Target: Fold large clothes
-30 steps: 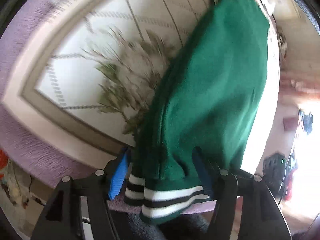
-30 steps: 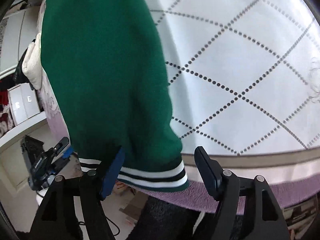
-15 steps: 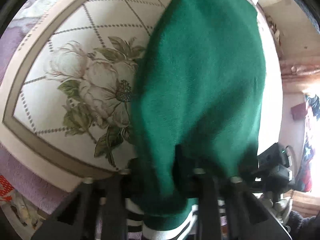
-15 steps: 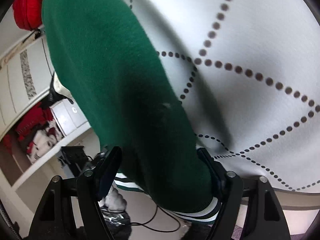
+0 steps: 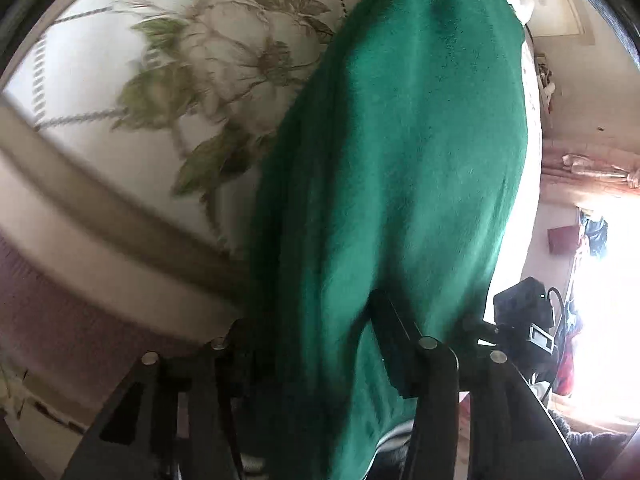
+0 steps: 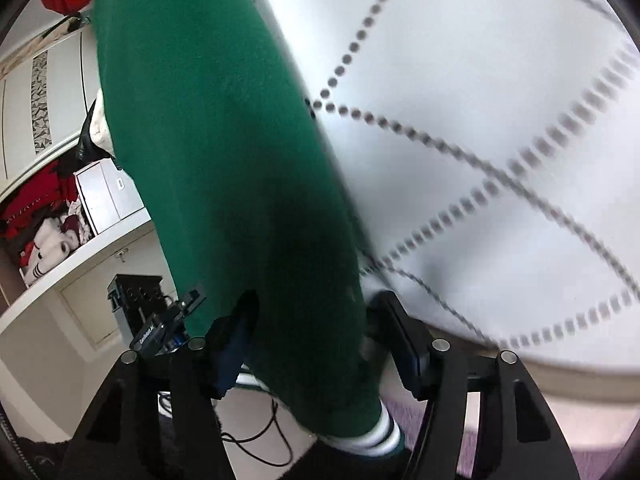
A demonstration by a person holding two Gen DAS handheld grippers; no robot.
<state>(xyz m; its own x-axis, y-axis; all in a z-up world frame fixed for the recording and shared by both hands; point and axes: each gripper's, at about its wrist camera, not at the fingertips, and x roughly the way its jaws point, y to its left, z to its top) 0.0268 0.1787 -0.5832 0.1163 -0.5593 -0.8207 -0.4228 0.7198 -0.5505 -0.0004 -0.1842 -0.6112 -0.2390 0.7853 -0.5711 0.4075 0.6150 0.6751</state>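
A large green garment (image 5: pixel 400 140) with a white-and-black striped hem (image 6: pixel 380 436) lies along a bed's white quilted cover (image 6: pixel 480 80), which shows a flower print (image 5: pixel 224 64) in the left wrist view. My left gripper (image 5: pixel 312 316) straddles the hem end. Its jaws are opening, with green cloth filling the gap and hiding the left finger. My right gripper (image 6: pixel 316 304) straddles the other hem corner of the garment (image 6: pixel 208 120). Its jaws are opening too, and the cloth bulges between the blue pads (image 6: pixel 232 356).
The bed's edge with a beige border (image 5: pixel 100 216) and purple skirt (image 5: pixel 60 312) runs just before the grippers. A black camera rig (image 5: pixel 524 312) stands right of the bed. Another black device (image 6: pixel 164 328), floor cables (image 6: pixel 256 436) and shelves with red clothes (image 6: pixel 40 208) are left.
Both grippers have pushed further onto the hem, so the green cloth fills more of each view. Their jaws narrowed on the cloth half a second ago and have since spread apart again.
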